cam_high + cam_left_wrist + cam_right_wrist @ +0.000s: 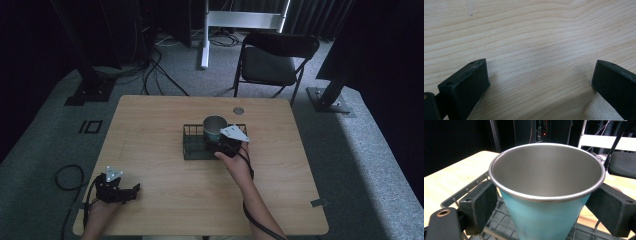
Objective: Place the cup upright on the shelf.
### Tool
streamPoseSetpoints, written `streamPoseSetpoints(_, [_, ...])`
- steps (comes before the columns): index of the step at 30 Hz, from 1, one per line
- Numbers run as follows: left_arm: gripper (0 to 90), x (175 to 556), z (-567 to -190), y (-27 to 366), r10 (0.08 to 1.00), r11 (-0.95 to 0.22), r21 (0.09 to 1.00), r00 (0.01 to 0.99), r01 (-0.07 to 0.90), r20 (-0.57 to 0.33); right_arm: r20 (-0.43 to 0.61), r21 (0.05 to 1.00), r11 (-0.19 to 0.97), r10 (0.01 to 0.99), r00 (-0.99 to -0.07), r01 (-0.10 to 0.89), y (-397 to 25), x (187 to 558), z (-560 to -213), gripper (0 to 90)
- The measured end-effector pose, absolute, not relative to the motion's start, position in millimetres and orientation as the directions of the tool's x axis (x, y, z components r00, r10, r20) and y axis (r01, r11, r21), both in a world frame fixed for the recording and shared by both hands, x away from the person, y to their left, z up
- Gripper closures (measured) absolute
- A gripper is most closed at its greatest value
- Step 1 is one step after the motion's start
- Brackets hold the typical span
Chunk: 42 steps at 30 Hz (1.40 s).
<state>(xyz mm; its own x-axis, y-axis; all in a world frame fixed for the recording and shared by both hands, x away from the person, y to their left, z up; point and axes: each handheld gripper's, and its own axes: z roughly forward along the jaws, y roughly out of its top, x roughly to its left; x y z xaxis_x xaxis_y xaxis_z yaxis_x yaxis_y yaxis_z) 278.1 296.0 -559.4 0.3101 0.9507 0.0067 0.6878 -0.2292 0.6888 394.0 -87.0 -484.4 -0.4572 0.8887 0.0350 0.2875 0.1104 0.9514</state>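
Note:
A metal cup (214, 125) with a light blue outside and a bare steel inside (546, 170) stands upright in the right part of a black wire basket (192, 145) at the middle of the table. My right gripper (220, 140) comes at it from the near side. In the right gripper view its jaws press on both sides of the cup just under the rim (546, 205), with the basket's wire floor (499, 220) below. My left gripper (134, 189) lies near the table's front left corner, jaws wide apart over bare wood (539, 82), holding nothing.
The wooden table (150, 125) has a round cable grommet (238, 110) near its far edge. A black folding chair (277, 57) stands behind the table. Cables (155, 70) and stand feet (87, 92) lie on the grey carpet.

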Motion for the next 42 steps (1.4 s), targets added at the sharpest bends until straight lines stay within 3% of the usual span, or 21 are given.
streamPoseSetpoints(42, [1.5,278.1,-559.4,296.0,0.951,-0.230,0.688,0.311,0.688,0.007,-0.049,0.954,0.188,0.866,-0.497,0.235,-143.6,338.0,-489.3,11.3])
